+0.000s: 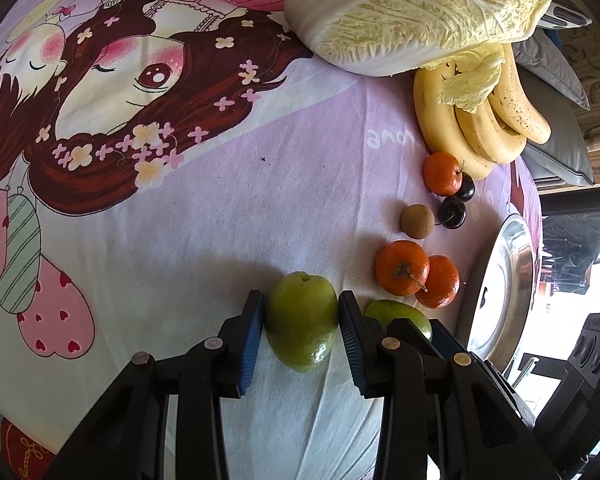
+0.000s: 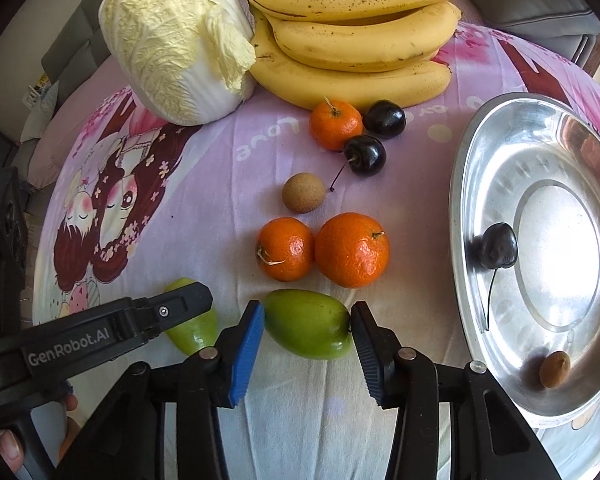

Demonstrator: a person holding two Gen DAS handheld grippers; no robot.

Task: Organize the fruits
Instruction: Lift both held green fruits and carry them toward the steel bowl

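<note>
Left wrist view: the left claw pinches 1 green oval fruit at lower centre. Right wrist view: the right claw grips another green oval fruit, left of the round steel plate.

Two green jujube-like fruits lie on the cartoon bedsheet. One is pinched between the left gripper pads, the other between the right gripper pads. Beyond them sit two mandarins touching, a brown longan, two dark cherries beside a third mandarin, and a banana bunch. The steel plate holds one cherry and a small brown fruit.
</note>
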